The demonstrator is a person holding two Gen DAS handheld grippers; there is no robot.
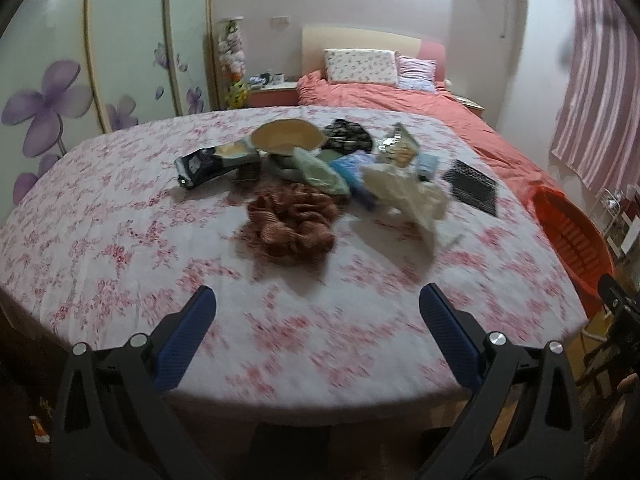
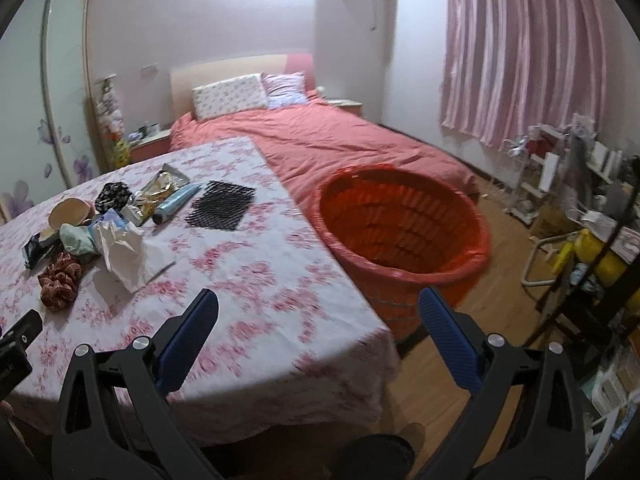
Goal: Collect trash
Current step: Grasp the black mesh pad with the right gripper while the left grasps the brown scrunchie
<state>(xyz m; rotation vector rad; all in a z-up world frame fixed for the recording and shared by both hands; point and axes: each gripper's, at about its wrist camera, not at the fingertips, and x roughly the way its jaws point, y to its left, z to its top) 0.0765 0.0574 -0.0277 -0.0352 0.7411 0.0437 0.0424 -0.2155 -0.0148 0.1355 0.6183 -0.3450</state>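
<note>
A pile of trash lies on the flowered tablecloth (image 1: 120,248): a brown crumpled net (image 1: 292,222), white crumpled paper (image 1: 408,192), a tan paper bowl (image 1: 286,136), a dark snack bag (image 1: 208,166), a foil wrapper (image 1: 398,146), a black mesh sheet (image 1: 472,188) and pale green and blue wrappers (image 1: 332,172). My left gripper (image 1: 316,312) is open and empty above the near part of the table, short of the pile. My right gripper (image 2: 318,314) is open and empty over the table's right edge, beside the red basket (image 2: 404,220). The pile also shows in the right wrist view (image 2: 120,244).
The red basket stands on the wooden floor (image 2: 480,320) right of the table, also at the right edge of the left wrist view (image 1: 572,240). A bed with a coral cover (image 2: 340,140) lies behind. Cluttered shelves (image 2: 580,200) stand at the right under pink curtains (image 2: 520,48).
</note>
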